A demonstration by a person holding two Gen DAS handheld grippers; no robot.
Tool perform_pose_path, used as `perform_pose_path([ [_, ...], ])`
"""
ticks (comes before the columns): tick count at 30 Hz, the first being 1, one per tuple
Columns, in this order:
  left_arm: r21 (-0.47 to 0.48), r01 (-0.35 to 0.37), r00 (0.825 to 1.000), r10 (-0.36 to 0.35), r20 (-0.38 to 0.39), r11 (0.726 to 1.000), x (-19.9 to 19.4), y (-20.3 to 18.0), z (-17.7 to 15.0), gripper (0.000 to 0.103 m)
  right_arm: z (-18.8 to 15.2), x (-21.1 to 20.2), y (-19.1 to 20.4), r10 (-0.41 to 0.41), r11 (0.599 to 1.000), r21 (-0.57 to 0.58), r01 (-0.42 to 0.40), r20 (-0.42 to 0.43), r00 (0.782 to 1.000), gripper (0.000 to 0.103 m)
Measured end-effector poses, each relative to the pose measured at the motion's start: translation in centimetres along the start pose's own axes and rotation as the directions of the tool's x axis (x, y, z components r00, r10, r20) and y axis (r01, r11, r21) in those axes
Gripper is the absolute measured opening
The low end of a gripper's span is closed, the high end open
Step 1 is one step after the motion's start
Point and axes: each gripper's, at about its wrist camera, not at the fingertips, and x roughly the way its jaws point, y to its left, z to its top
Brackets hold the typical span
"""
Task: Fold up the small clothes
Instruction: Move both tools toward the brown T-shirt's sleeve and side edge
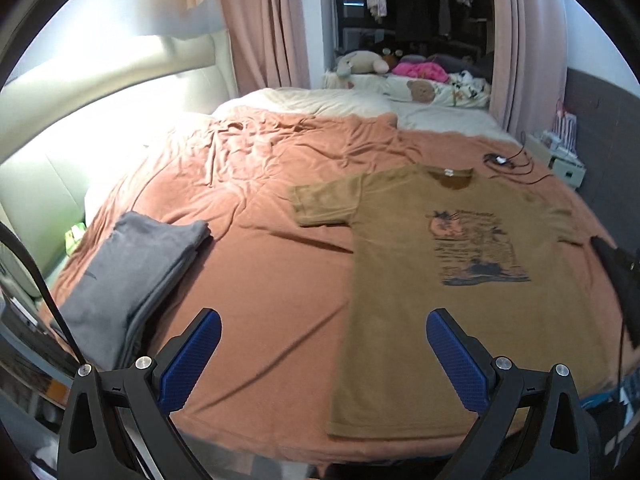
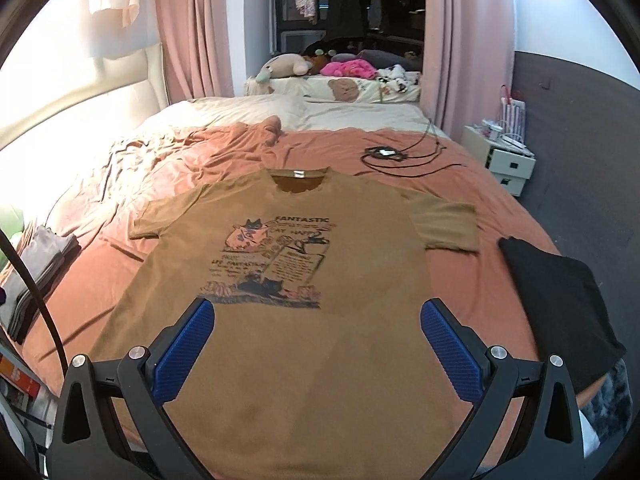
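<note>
A brown T-shirt (image 1: 460,280) with a cat print lies flat and face up on the rust-coloured bedspread (image 1: 260,200), collar away from me and both sleeves spread. In the right wrist view the same brown T-shirt (image 2: 304,344) fills the middle of the frame. My left gripper (image 1: 324,336) hovers open above the shirt's lower left edge, holding nothing. My right gripper (image 2: 318,326) hangs open over the shirt's lower middle, just below the print, also holding nothing. A folded grey garment (image 1: 128,276) rests at the bed's left side.
A black garment (image 2: 560,304) lies at the bed's right edge. A coiled black cable (image 2: 388,156) sits beyond the collar. White drawers (image 2: 508,160) stand to the right, a padded headboard (image 1: 100,100) to the left, and pillows with plush toys (image 2: 288,66) far back.
</note>
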Motion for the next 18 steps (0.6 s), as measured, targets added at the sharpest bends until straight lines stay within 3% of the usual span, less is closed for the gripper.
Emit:
perform_pose_path([
  [6,-0.052,0.083,0.996,-0.085,-0.03,0.995,3.6,0.8,1.7,0.103,2.1,3.2,0.6,0.053,0.999,-0.012,-0.053,-0.01,0.999,0.103],
  [18,-0.131,0.09,0.995,-0.094,-0.028,0.987,10.4,3.3,5.6,0.103,6.5,10.5,2.7,0.116,0.992,-0.046,-0.116,-0.008,0.993,0.103],
])
